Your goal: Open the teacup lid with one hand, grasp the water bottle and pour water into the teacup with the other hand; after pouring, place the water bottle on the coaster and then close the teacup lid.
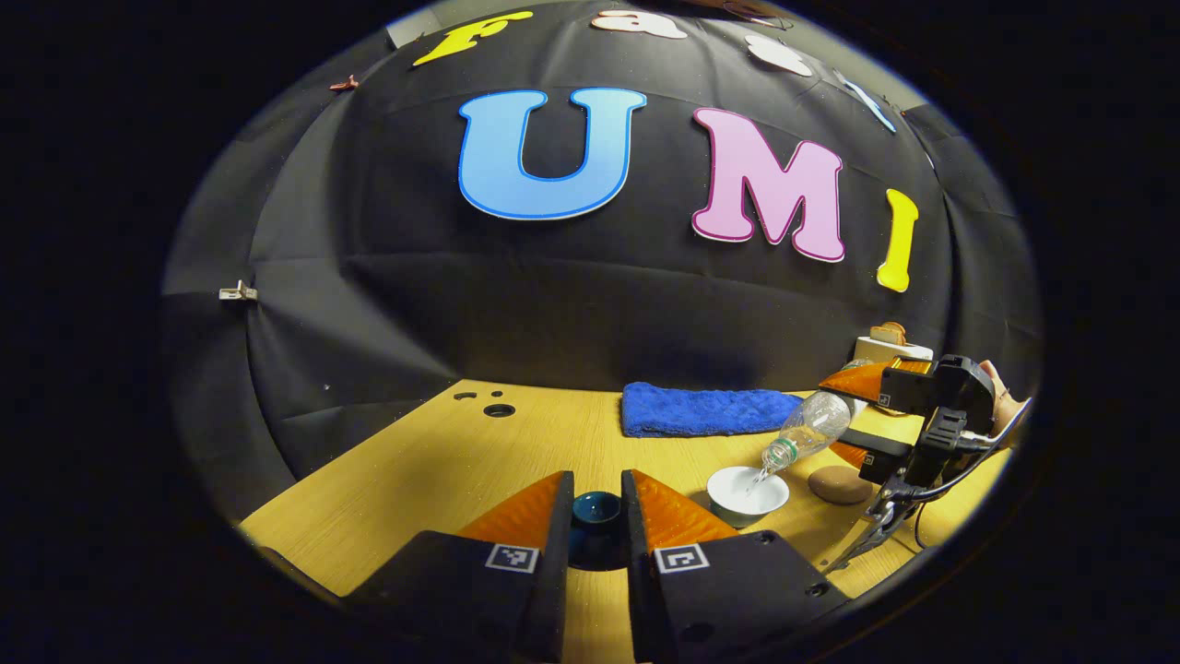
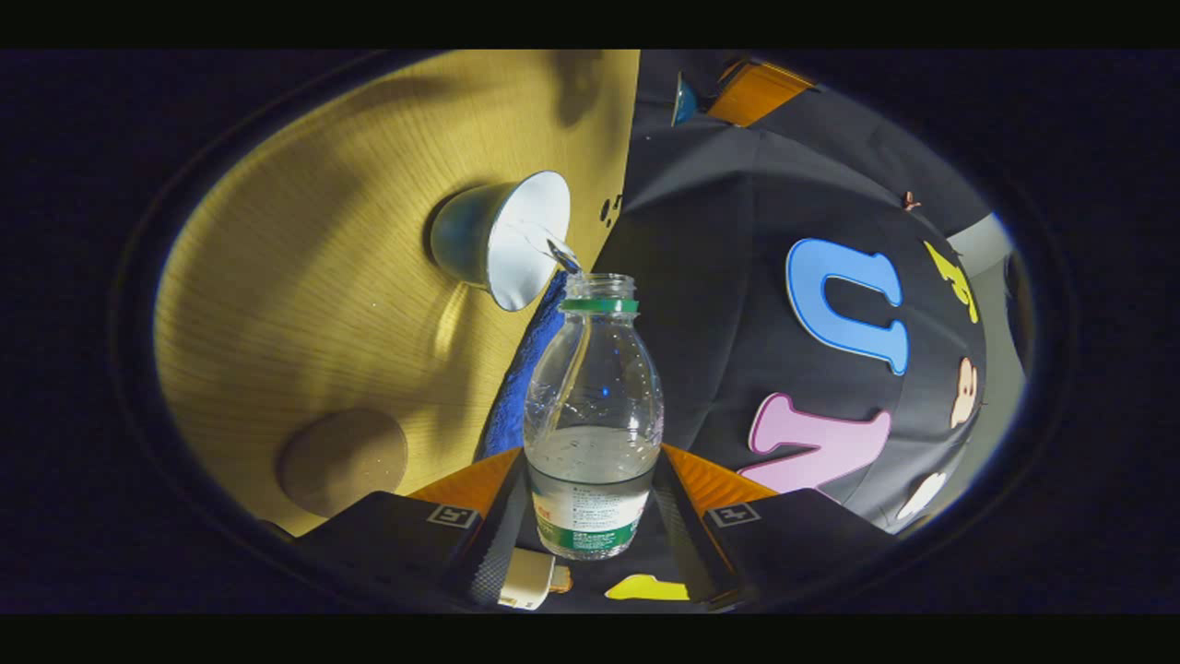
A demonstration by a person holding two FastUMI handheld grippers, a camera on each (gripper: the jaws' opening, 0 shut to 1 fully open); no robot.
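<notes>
My left gripper (image 1: 595,503) is shut on the dark teal teacup lid (image 1: 595,513), held above the wooden table (image 1: 415,461) near its front. To its right the white-lined teacup (image 1: 748,491) stands open. My right gripper (image 2: 590,484) is shut on the clear water bottle (image 2: 593,406), which is tipped mouth-down over the teacup (image 2: 502,238). A thin stream of water runs from the bottle's mouth into the cup. In the left gripper view the tilted bottle (image 1: 804,429) and the right gripper (image 1: 885,420) show at the right. The round brown coaster (image 1: 840,483) lies just right of the cup.
A folded blue towel (image 1: 710,409) lies along the back of the table. A white box with a small brown thing on top (image 1: 890,344) stands at the far right. Several small holes (image 1: 498,409) mark the table's back left. The coaster (image 2: 343,461) shows beside the bottle.
</notes>
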